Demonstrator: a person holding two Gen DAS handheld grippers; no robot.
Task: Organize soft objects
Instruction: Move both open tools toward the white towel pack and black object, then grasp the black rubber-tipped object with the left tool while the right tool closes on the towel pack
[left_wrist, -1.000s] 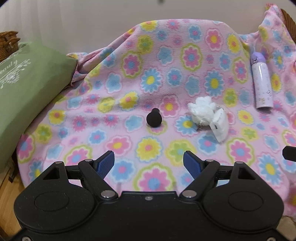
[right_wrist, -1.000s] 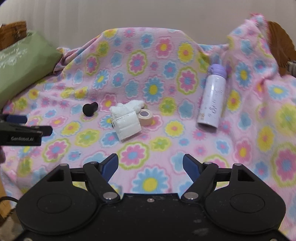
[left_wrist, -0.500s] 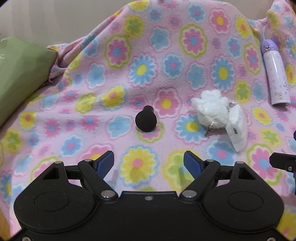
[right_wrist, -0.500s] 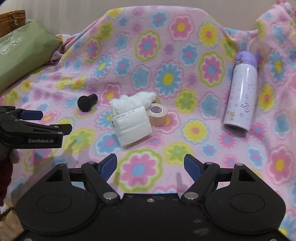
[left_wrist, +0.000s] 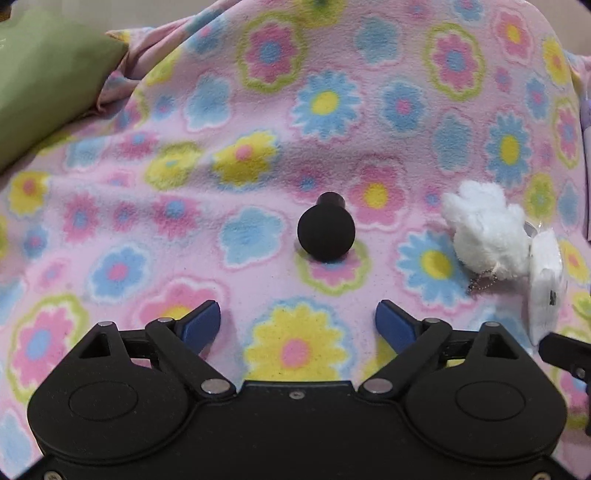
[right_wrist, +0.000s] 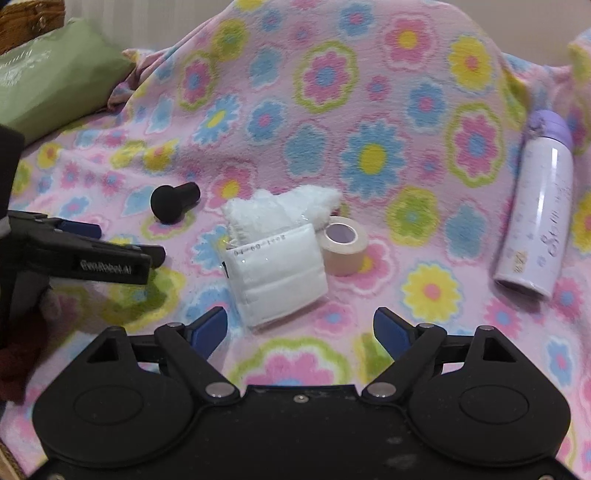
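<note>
A flowered pink fleece blanket (left_wrist: 258, 110) covers the surface. On it lies a black ball-headed knob (left_wrist: 326, 236), straight ahead of my left gripper (left_wrist: 297, 323), whose jaws are opening with nothing between them. To its right sits a white fluffy plush (left_wrist: 487, 229) with a bead chain, beside a white padded pack (left_wrist: 546, 291). In the right wrist view the white padded pack (right_wrist: 277, 275) lies just ahead of my right gripper (right_wrist: 300, 326), whose jaws are opening, empty. The plush (right_wrist: 291, 208) sits behind the pack, a roll of beige tape (right_wrist: 343, 245) at its right.
A lilac bottle (right_wrist: 535, 218) lies on its side at the right. A green cushion (right_wrist: 48, 81) sits at the far left with a wicker basket (right_wrist: 26, 14) behind it. The left gripper (right_wrist: 85, 254) and a gloved hand show at the left edge.
Both grippers have come forward and down toward the blanket, so the knob and the white pack appear larger and closer. Both pairs of jaws stand wider apart than before.
</note>
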